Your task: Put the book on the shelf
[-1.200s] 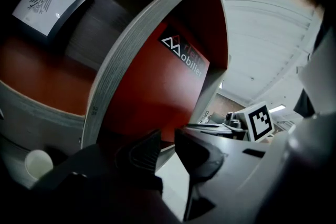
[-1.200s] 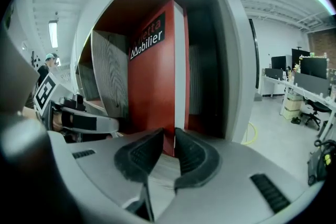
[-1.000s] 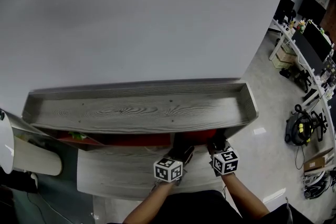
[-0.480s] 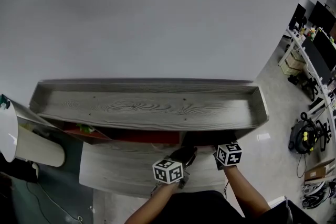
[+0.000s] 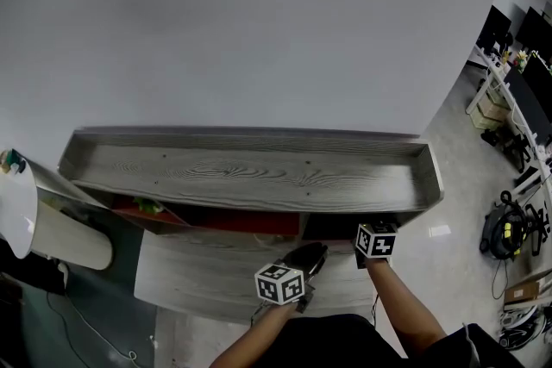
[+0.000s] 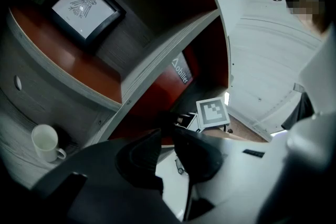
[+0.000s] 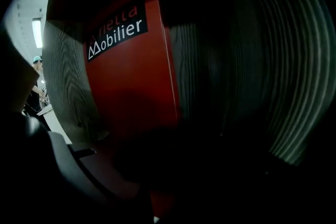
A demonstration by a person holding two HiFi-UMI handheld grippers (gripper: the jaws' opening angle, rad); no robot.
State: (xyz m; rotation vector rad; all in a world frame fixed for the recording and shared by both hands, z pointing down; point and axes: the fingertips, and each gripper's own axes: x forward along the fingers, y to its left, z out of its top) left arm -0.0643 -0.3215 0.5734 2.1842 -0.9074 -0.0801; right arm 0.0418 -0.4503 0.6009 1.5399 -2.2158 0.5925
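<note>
From above, the shelf unit shows its grey wood top board (image 5: pixel 250 172), red inner panels and a lower board (image 5: pixel 198 276). My left gripper (image 5: pixel 309 255) hovers over the lower board's front. In the left gripper view its dark jaws (image 6: pixel 169 136) stand together with only a slit between them and nothing in it. My right gripper (image 5: pixel 374 240) reaches under the top board at the right, with its jaws hidden there. Its own view is very dark: a red panel (image 7: pixel 131 76) with a white-lettered label, and a black mass below. I cannot make out the book.
A framed picture (image 6: pixel 84 8) and a white mug (image 6: pixel 46 141) sit in other shelf compartments. Something green (image 5: pixel 148 206) lies on a red shelf at the left. A white round object (image 5: pixel 17 215) stands beside the unit. Desks with monitors (image 5: pixel 517 82) and a bag (image 5: pixel 509 228) are far right.
My right gripper has slid to the right and further in under the top board. The left gripper has shifted only slightly. The head camera has swung a little.
</note>
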